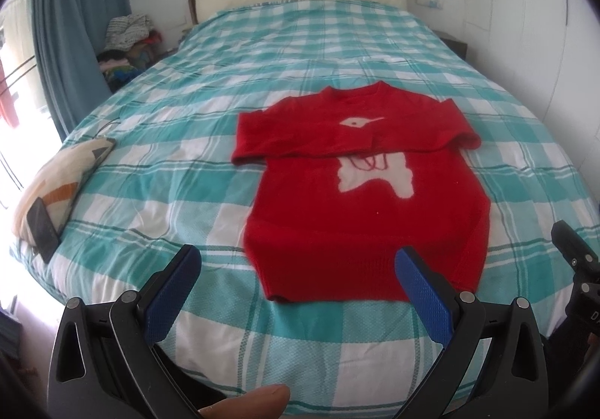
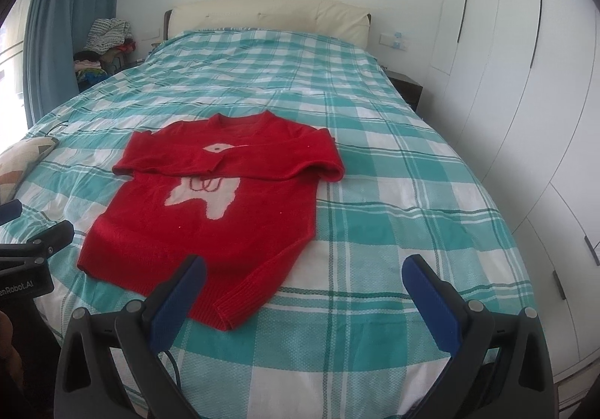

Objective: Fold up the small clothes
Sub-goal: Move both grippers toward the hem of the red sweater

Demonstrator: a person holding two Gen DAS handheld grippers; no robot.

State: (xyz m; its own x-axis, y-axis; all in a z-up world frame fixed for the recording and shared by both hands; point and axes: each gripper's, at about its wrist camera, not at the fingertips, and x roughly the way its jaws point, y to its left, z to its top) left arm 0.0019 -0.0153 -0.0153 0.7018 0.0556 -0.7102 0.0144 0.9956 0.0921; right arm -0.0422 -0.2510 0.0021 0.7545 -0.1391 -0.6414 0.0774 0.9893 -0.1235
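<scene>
- Your red sweater (image 1: 360, 209) lies flat on the bed (image 1: 187, 164), sleeves folded across the chest, collar away from you.
- Left gripper (image 1: 296, 265) and right gripper (image 2: 303, 276) both hover spread, empty, near the hem.
- Each faces one hem corner; the left looks slightly nearer.

The left gripper (image 1: 296, 269) has its two blue-padded fingers (image 1: 423, 291) spread wide with nothing between them, pointing forward and slightly down. A fingertip of the person's hand (image 1: 251, 402) shows below it at the bottom edge. The right gripper (image 2: 303, 280) is likewise spread wide and holds nothing, its fingers (image 2: 180, 303) angled forward. Each gripper's black body shows at the edge of the other's view, so the two sit side by side.
</scene>
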